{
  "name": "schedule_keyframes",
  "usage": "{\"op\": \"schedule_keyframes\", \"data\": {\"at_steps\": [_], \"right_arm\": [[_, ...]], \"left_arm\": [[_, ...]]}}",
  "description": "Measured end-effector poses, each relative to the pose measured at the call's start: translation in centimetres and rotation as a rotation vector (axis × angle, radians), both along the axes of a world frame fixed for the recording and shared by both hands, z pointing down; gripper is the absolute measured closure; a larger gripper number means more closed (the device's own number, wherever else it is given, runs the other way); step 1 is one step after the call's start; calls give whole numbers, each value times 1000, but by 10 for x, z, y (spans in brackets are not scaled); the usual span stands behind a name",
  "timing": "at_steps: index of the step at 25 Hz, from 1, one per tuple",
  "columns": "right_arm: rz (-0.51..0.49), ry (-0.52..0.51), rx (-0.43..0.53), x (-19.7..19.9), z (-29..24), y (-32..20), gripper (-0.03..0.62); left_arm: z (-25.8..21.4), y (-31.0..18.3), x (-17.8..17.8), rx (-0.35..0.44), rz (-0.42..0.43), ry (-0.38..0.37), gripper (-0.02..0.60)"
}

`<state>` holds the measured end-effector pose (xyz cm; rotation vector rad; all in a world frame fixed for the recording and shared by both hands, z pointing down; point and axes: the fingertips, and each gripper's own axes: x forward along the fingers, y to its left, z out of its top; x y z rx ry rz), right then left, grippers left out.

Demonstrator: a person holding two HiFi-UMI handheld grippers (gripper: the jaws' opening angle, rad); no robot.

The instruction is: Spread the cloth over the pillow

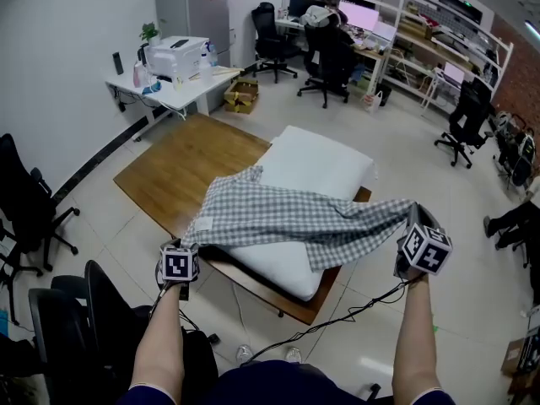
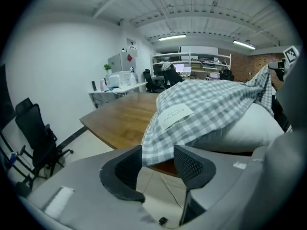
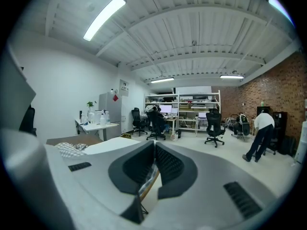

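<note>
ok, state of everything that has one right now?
cloth: partly over the pillow, one corner lifted off it.
pillow: flat on the wooden table, far end uncovered.
left gripper: open, cloth edge hanging between its jaws.
right gripper: shut on the cloth's raised corner.

Low wooden table [image 1: 169, 175] on the tiled floor [image 1: 405, 137], white pillow [image 1: 325, 163] across its right half

Ceiling tubes [image 3: 104, 17] give bright, even light with soft shadows; both gripper views bend and darken at the edges.
</note>
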<state>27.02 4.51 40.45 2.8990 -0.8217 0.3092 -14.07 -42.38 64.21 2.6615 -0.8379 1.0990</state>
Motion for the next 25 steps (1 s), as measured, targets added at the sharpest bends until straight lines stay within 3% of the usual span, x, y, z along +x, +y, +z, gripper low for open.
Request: {"op": "schedule_keyframes", "data": {"at_steps": [9, 14, 17, 19, 23, 25], "right_arm": [[-4, -16, -28, 1, 13, -28, 569], [-4, -18, -40, -6, 14, -40, 569], [-4, -15, -47, -10, 13, -43, 569], [-1, -14, -50, -10, 12, -45, 569], [4, -9, -51, -10, 10, -46, 569], [2, -8, -51, -10, 9, -46, 569]], "left_arm": [[4, -17, 18, -137, 16, 173, 247], [16, -19, 25, -215, 55, 170, 216], [20, -13, 31, -261, 110, 164, 256], [20, -7, 37, -271, 161, 156, 321], [17, 2, 45, -241, 236, 128, 456], [15, 2, 44, -220, 246, 106, 481]]}}
